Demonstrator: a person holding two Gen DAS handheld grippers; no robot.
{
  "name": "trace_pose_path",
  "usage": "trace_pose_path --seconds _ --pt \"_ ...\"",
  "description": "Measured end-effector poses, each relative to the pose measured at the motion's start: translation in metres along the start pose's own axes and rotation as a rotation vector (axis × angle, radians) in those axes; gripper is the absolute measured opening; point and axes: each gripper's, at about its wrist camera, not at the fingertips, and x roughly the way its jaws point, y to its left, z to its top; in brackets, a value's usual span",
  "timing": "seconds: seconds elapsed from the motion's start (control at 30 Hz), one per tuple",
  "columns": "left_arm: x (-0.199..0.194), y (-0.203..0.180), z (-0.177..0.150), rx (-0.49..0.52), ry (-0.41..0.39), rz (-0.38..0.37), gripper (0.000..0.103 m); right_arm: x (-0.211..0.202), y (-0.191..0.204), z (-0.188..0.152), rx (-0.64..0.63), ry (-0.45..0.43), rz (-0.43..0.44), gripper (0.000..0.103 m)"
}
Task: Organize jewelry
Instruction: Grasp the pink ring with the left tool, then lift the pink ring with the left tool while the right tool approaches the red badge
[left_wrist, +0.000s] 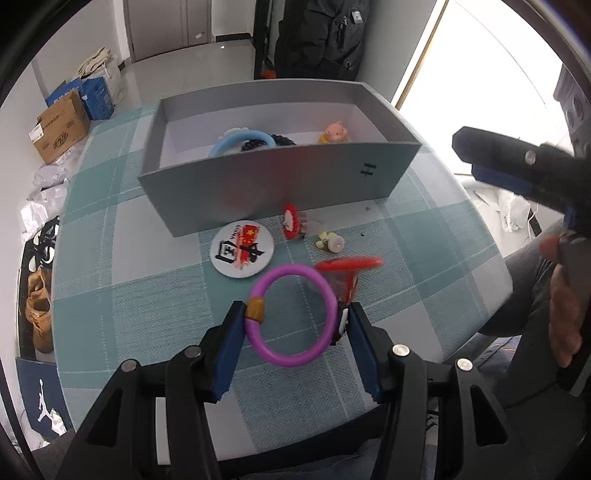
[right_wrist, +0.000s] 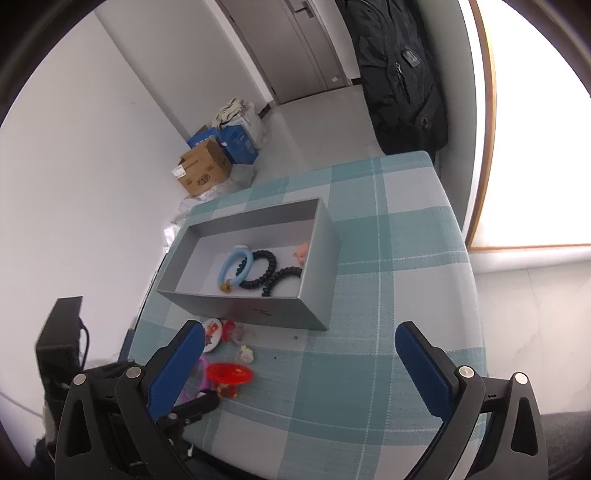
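The left tongs (left_wrist: 295, 321) are showing two flat blue pads (left_wrist: 226, 354) set on angular black plastic arms, each arm linkage carrying round silver screw heads and triangular cut-outs near its base. The right tongs (right_wrist: 299, 365) are wearing the same build: long blue pads (right_wrist: 424, 373) on black links, silver pivot screws shining at the joints. Seen from the left wrist camera, the right tool's black body is bearing one silver screw on its side and a blue strip along its edge. The person's leg is showing grey trousers (left_wrist: 528, 280).
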Motion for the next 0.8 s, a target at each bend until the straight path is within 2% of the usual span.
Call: trace_pose_path --seconds 0.23,0.47,0.63,0.8 --pt "-0.011 0.014 0.002 -0.066 -0.012 -0.051 0.049 0.007 0.002 -0.003 -0.009 0.023 -0.011 0.103" --pt "-0.038 0.038 0.003 -0.205 -0.125 -0.12 0.049 0.016 0.006 -0.009 -0.02 0.062 0.032 0.103" --pt "-0.039 0.052 0.008 -0.272 -0.153 -0.141 0.049 0.026 0.014 -0.017 -0.042 0.118 0.07 0.103" --pt "-0.042 0.063 0.012 -0.338 -0.198 -0.181 0.049 0.037 0.035 -0.027 -0.128 0.172 0.108 0.1"
